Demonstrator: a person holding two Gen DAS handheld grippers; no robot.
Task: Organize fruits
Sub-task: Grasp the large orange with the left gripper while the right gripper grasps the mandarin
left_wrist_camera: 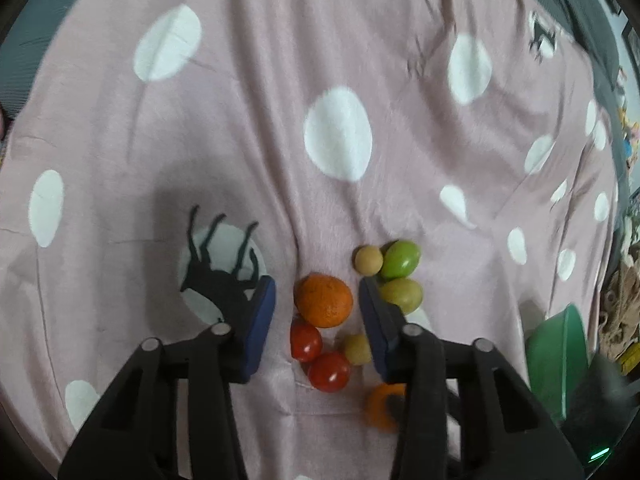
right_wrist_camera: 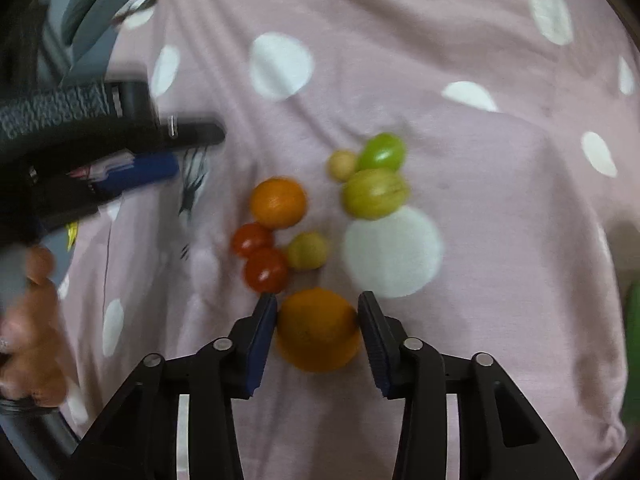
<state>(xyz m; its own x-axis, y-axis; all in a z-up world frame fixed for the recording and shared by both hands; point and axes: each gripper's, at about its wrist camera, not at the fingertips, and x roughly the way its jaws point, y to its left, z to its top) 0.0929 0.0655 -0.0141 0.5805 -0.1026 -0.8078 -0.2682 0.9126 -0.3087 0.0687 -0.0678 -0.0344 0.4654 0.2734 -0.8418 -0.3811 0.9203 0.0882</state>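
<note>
two tomatoes (right_wrist_camera: pixel 260 258) crowd the orange (right_wrist_camera: pixel 318 330) in the right claw (right_wrist_camera: pixel 317 334).

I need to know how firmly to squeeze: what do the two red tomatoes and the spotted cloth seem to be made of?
The two red tomatoes look smooth and glossy, with sharp white highlights; plastic or real skin, I cannot tell. The spotted cloth looks like soft matte fabric, creased into folds.

Left view: right tool finger (left_wrist_camera: pixel 380 328) hides part of an orange ring-shaped thing (left_wrist_camera: pixel 382 406), blurred. Green bowl (left_wrist_camera: pixel 556 364) half hidden at right. Right view: hand (right_wrist_camera: pixel 28 320) blurred, cut off by left edge.
</note>
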